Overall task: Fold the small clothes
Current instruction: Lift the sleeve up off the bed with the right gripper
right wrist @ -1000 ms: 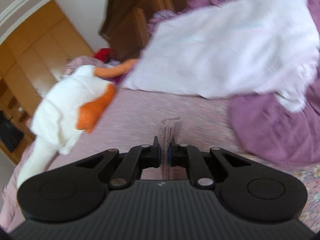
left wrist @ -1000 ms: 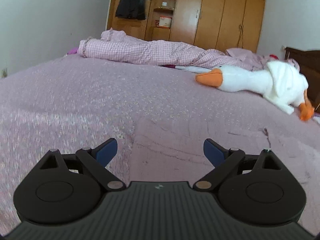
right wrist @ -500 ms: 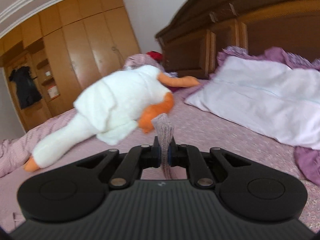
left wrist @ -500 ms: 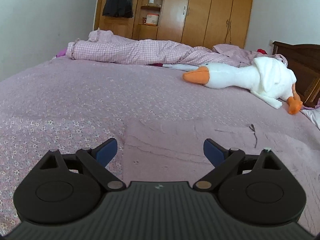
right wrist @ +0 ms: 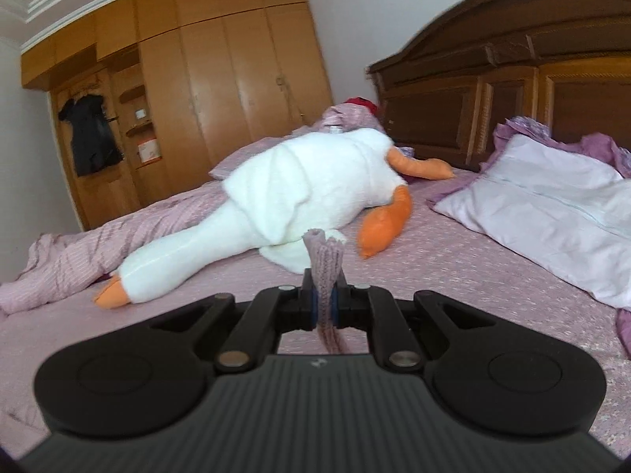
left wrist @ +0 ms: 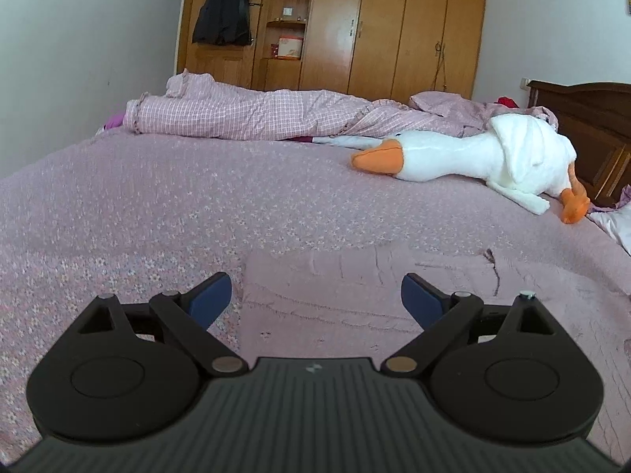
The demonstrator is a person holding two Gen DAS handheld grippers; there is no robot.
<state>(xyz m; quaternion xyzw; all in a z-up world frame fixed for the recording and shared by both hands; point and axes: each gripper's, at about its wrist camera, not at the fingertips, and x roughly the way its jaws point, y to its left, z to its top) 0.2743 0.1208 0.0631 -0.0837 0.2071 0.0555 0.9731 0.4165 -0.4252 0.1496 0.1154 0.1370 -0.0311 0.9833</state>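
The mauve knitted garment [left wrist: 335, 295] lies spread flat on the pink floral bedspread [left wrist: 157, 205] directly ahead of your left gripper [left wrist: 315, 295], while a bunched edge of the same-looking ribbed knit [right wrist: 325, 264] stands up out of your right gripper [right wrist: 324, 307]. Whether both are one piece cannot be told from these views.

Beyond it, the long white plush goose with orange beak and feet [left wrist: 473, 157] lies well apart from the garment, and a pale lilac pillow [right wrist: 552, 213] rests near the dark wooden headboard [right wrist: 512, 98].

Your left fingers stand spread wide, empty, hovering over the near edge of the flat knit. Your right fingers are pressed together, pinching the knit.

Expect this fabric to be light, soft and stretchy; it will probably sag and drag rather than hold a crease, and it looks unlikely to slip from the pads. Take hold at a corner or ribbed hem, where the layers are thickest, not mid-panel.
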